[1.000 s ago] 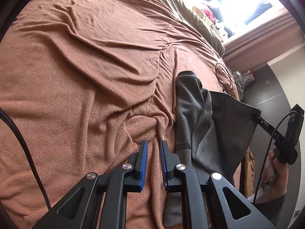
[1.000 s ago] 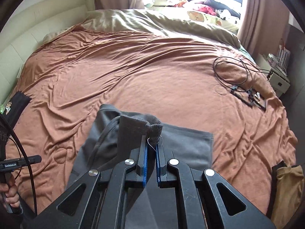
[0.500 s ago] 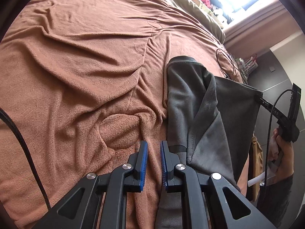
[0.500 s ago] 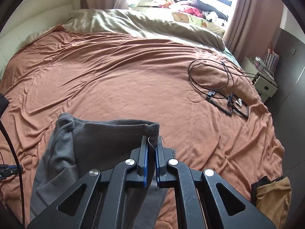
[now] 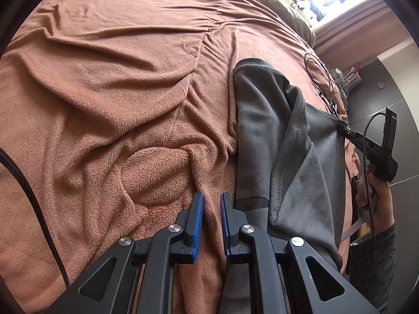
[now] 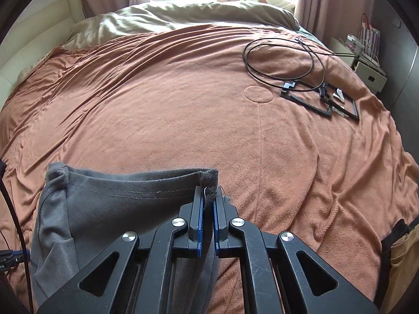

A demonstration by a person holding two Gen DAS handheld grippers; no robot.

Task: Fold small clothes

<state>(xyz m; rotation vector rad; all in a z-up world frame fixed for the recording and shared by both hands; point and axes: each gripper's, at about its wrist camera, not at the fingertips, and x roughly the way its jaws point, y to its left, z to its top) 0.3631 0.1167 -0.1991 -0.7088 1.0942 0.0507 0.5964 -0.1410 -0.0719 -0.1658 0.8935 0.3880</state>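
The grey garment [image 6: 110, 209] lies on the near part of the brown blanket [image 6: 183, 120], its far hem lifted by one corner. Your right gripper [image 6: 208, 196] is clamped on that corner, the pads pinching the thick stitched edge. Your left gripper [image 5: 211, 204] hovers just left of the garment's near end, fingers a narrow gap apart with only blanket between them, holding nothing. The cloth looks soft, light and limp, so it will likely sag and slide; take it at seamed corners. A coiled black cable [image 6: 282, 60] lies well apart, far right.
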